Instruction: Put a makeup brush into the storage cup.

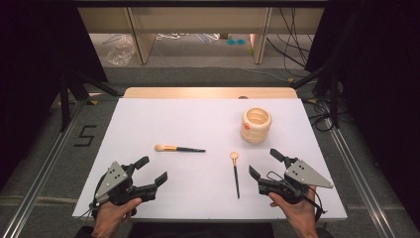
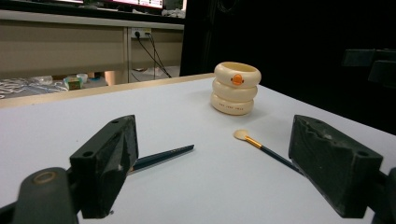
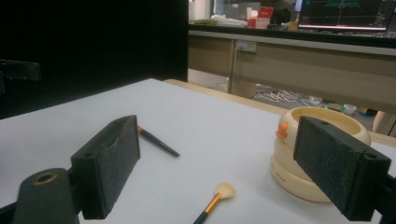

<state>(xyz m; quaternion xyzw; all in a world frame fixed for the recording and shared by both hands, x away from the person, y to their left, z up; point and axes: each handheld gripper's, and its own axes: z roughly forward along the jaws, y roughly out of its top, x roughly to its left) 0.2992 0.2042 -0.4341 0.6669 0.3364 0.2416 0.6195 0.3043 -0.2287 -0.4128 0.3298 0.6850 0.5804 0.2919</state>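
Nearest the camera in the high view, the left tongs (image 1: 152,169) and the right tongs (image 1: 262,162) are held low over the near edge of the white counter (image 1: 148,119), one in each hand. Both pairs of jaws are seen spread wide, with nothing between them and nothing touched.

Two makeup brushes are laid flat on the counter between the tongs. The left brush (image 1: 178,148) is set with its long axis running across the counter, its pale bristle head pointing to the left and its dark handle tip to the right; it lies ahead of the left tongs, apart from them. In the left gripper view its handle (image 2: 161,156) is seen passing behind the left jaw. The right brush (image 1: 236,173) is set with its long axis running nearly front to back, its bristle head pointing away from the person and its handle tip toward the near edge; it lies just beside the right tongs, on their left, without contact.

A cream ringed cup (image 1: 256,125) with an orange duck bill (image 2: 237,80) is stood upright beyond the right brush, well apart from both brushes.
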